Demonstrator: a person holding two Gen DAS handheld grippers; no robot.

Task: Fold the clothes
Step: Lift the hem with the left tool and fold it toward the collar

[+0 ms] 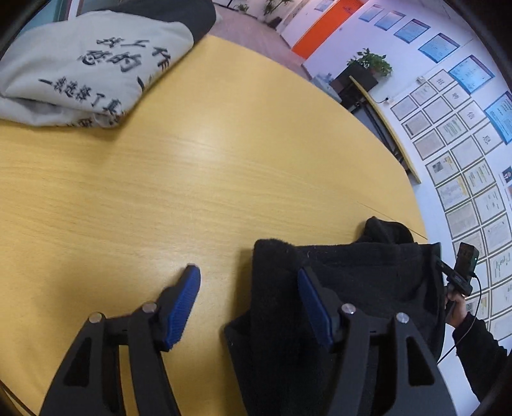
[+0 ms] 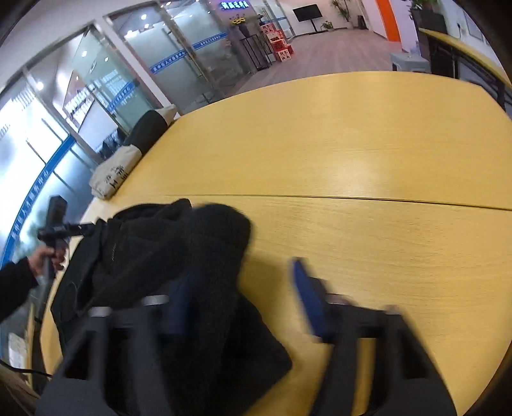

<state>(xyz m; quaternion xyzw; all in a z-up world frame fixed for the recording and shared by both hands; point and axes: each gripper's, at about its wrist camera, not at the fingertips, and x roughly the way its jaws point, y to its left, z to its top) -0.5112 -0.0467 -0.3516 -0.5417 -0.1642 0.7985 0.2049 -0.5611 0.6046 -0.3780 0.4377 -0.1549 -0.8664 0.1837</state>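
Note:
A black fleece garment (image 1: 352, 281) lies bunched on the yellow table (image 1: 192, 179) near its front edge. My left gripper (image 1: 249, 288) stands open over the garment's left edge: the right blue pad (image 1: 315, 307) is above the fleece and the left pad (image 1: 185, 304) is over bare wood. In the blurred right wrist view my right gripper (image 2: 243, 288) is open and straddles the right edge of the same garment (image 2: 153, 249). Its left finger is over the fabric and its right finger over the table (image 2: 352, 153). Neither pair of pads presses the cloth.
A folded pale garment with black printed characters (image 1: 86, 70) (image 2: 112, 172) lies at the table's far corner, with a dark garment (image 1: 179, 12) behind it. A hand (image 1: 454, 307) grips the other tool's handle beside the fleece. A seam (image 2: 352, 198) crosses the tabletop.

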